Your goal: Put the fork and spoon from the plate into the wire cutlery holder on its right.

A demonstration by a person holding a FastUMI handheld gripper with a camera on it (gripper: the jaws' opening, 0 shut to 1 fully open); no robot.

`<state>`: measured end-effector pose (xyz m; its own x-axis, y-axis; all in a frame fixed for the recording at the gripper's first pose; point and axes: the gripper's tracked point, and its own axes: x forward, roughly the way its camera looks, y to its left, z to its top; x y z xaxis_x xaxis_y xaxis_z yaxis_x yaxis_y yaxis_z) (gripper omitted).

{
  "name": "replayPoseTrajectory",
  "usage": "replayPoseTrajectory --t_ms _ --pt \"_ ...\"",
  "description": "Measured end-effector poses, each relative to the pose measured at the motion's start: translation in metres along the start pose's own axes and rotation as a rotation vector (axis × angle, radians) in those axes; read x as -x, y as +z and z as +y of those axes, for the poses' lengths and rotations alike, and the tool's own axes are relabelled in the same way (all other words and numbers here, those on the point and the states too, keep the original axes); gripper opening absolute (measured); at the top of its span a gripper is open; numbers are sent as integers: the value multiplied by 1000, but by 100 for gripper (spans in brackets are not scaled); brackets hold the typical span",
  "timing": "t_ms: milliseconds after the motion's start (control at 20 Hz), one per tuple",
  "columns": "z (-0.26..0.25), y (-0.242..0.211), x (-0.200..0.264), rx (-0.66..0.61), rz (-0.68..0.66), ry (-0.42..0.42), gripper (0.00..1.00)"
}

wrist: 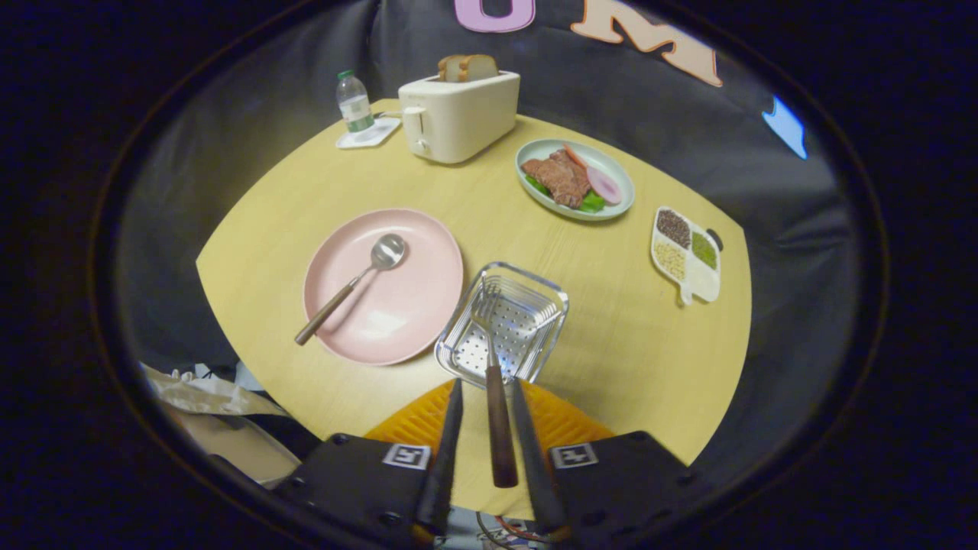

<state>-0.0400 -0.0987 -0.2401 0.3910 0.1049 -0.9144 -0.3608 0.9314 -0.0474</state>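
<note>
Fork (495,359), held by its dark handle between the two fingers of the gripper (489,393), which are drawn in against the handle on both sides. The tines point forward and hang over the wire cutlery holder (546,294), a square metal basket with a perforated floor standing on the yellow table (626,336). Whether the tines already touch the basket floor cannot be told from this angle; the fork appears to be above or just entering the opening.

Spoon (355,284), wooden-handled, lies on the pink plate (412,321) to the left of the holder, bowl toward the far side and handle end reaching past the near rim. It is untouched.

Progress, as a judgement: roughly the first half of the task is close to complete. The fork is off the plate and lined up with the holder, but it is not yet released. Left to do: let the fork go into the basket, then fetch the spoon from the plate and place it in the same holder.

Surroundings: beyond the plate stands a cream toaster (457,114) with bread slices (467,67) in its slots; beside it a small water bottle (354,103) on a white coaster (368,135). Farther right are an oval dish of meat and vegetables (574,179) and a divided tray of grains (685,253). All are well apart from the holder and plate, so nothing obstructs the short path between them. The holder's near rim sits just beside the plate's edge.
</note>
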Motion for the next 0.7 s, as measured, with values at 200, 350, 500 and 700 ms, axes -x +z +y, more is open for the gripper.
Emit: replayPoseTrajectory --t_ms 200,350,500,700 --pt "44 39 11 -12 -220 -13 68" --pt "83 59 12 -56 -344 -15 87" --pt "112 63 4 -103 -401 -33 100" --pt "136 56 -21 -186 -405 -63 100"
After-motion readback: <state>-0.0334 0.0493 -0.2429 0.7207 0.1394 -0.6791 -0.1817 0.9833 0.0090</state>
